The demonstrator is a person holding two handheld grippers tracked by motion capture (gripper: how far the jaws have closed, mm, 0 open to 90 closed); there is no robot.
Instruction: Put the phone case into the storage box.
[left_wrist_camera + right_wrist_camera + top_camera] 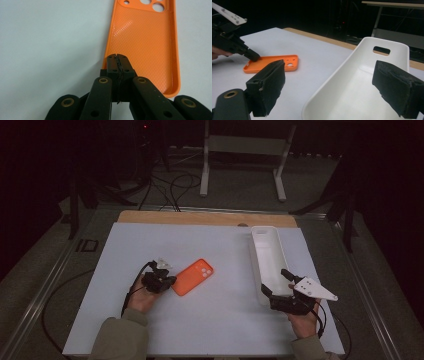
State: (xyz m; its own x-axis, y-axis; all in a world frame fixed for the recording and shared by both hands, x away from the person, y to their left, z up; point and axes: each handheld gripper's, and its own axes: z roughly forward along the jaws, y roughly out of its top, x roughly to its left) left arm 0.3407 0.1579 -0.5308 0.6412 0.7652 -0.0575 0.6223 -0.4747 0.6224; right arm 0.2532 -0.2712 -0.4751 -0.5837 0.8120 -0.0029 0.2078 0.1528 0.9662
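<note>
Lying flat on the white bench (210, 320), hollow side up, the orange phone case (192, 277) sat a little left of the bench's middle, with its camera cutouts at the end farther from the person. In the left gripper view the case (145, 47) ran away from the camera, its dimpled inner face and raised rim plain to see.

The left tool (167, 281) was at the case's near left corner. Its two black tips were pressed together with nothing visible between them, and they lay over the case's near corner (117, 65); whether they actually touched the rim could not be told. From the right gripper view the same tool (253, 57) slanted down onto the near end of the case (272, 64).

To the right of the case, well apart from it, stood a long white tray (270, 260), lengthwise away from the person, with a slot handle in its far end wall (381, 50).

The right tool (276, 282) was at the tray's near end, farther from the case still. Its padded tips stood spread wide, one to the case side of the tray wall (269, 85) and the other over the tray's hollow (397, 87), pinching nothing.
</note>
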